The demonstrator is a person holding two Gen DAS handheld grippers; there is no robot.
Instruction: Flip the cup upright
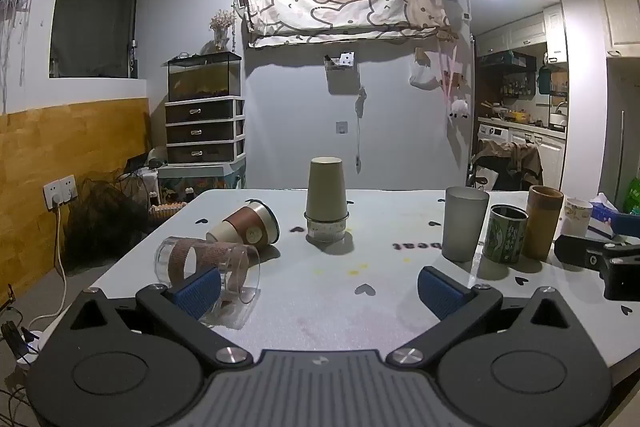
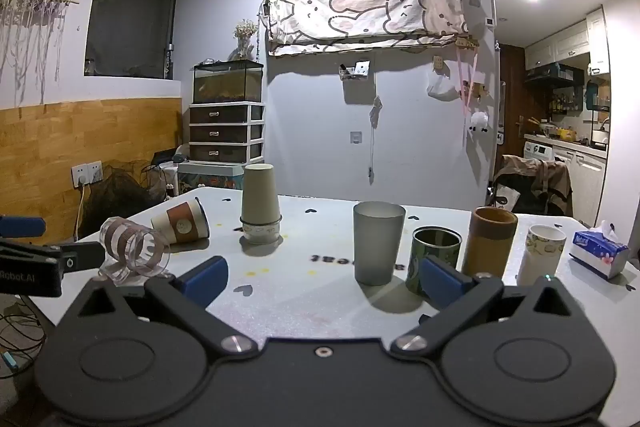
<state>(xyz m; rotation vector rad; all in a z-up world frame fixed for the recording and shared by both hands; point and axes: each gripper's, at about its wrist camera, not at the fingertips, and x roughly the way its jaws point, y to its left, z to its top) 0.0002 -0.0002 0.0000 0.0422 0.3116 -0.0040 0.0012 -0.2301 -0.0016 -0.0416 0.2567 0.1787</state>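
Observation:
A clear glass cup with a brown band (image 1: 208,263) lies on its side at the table's near left, also in the right wrist view (image 2: 134,249). A paper cup with a brown sleeve (image 1: 246,227) lies on its side behind it (image 2: 182,225). A beige paper cup (image 1: 326,195) stands upside down on a small tin (image 1: 326,229) mid-table (image 2: 260,197). My left gripper (image 1: 320,291) is open and empty, its left finger in front of the glass cup. My right gripper (image 2: 324,279) is open and empty, near the upright cups.
Upright at the right stand a frosted grey cup (image 2: 378,243), a green tin (image 2: 434,253), a brown cylinder (image 2: 490,241) and a white printed cup (image 2: 542,255). A tissue pack (image 2: 598,253) lies at the far right. The white table (image 2: 320,311) has heart marks.

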